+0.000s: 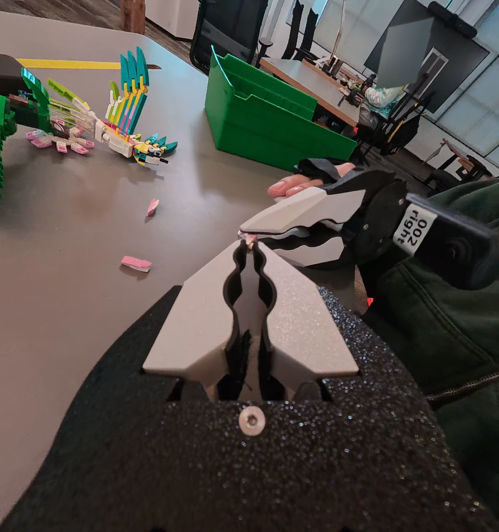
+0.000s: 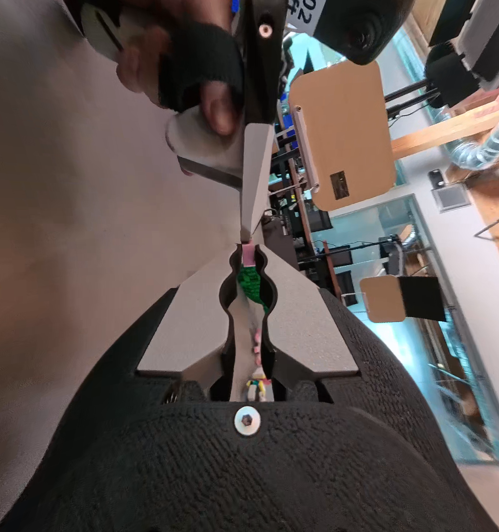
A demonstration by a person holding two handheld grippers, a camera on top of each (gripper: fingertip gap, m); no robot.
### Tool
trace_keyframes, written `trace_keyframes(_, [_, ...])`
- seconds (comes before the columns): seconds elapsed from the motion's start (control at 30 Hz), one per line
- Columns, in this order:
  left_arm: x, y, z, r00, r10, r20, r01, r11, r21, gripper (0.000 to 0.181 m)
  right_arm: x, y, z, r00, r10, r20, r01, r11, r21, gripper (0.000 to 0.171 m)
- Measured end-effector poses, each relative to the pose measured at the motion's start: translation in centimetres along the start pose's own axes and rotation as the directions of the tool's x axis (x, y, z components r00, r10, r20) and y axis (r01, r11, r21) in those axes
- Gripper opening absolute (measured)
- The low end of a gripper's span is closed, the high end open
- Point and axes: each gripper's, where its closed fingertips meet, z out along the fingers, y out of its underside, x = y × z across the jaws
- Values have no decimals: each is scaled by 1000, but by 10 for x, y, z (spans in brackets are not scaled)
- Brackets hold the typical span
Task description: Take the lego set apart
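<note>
You pinch one small pink piece (image 1: 249,239) between both grippers, left gripper (image 1: 247,244) and right gripper (image 2: 248,253); two pink pieces (image 1: 136,263) lie loose mid-left, the bird model (image 1: 121,126) upper left mostly intact.

Grey table (image 1: 70,316); lego bird (image 1: 121,126); green bin (image 1: 265,126)

A: Room?
B: Grey tabletop (image 1: 55,316), yellow tape strip (image 1: 70,64) at its far edge; black office chair (image 1: 228,28) beyond; wooden desk (image 1: 308,77); glass walls (image 1: 472,109), daylight.
A: Floor?
B: Dark carpet (image 1: 400,161).
</note>
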Motion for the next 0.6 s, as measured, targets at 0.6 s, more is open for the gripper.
trace_keyframes(0.6, [22, -24, -11, 989, 149, -12, -146, 981, 130, 3, 33, -16, -20, 961, -190, -203, 198, 980, 22, 4])
